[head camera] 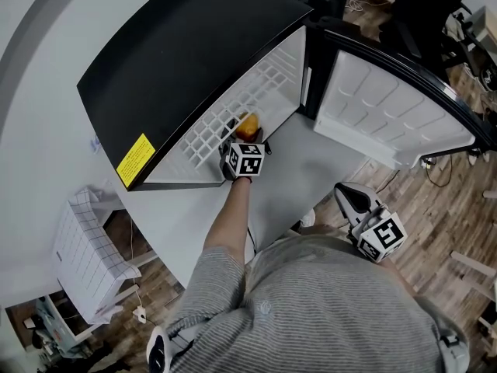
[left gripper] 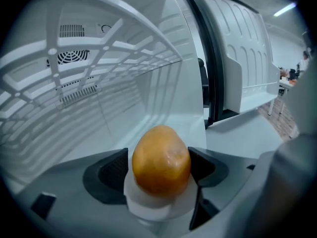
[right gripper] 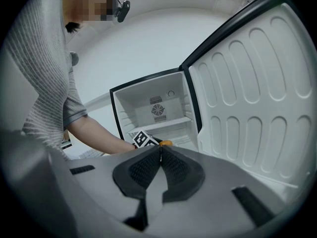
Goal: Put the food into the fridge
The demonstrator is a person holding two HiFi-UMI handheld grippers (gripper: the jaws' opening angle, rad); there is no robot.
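At the open front of the fridge, my left gripper held the food, a smooth orange, egg-shaped piece, with one jaw pressed against each side of it. The food sat just inside the fridge, below the white wire shelf and above the fridge's pale floor; I could not tell whether it touched that floor. A round fan vent showed on the fridge's back wall, far behind the food. My bare left forearm reached straight from my body toward the fridge opening.

The fridge stood on a white surface, its black top facing the head camera, with a yellow label on its front edge, on the side away from the hinge. The fridge door was swung fully open, its white moulded inner face turned up and outward.

My right gripper hung well back from the fridge, near my body and in front of the open door. Its jaws were closed together with nothing between them, and it pointed toward the fridge opening. From that side the orange food showed at the front edge of the lower compartment, just beside the marker cube of my left gripper.

Away from the fridge, off the surface's edge, a basket lined with checked cloth stood on the wooden floor.
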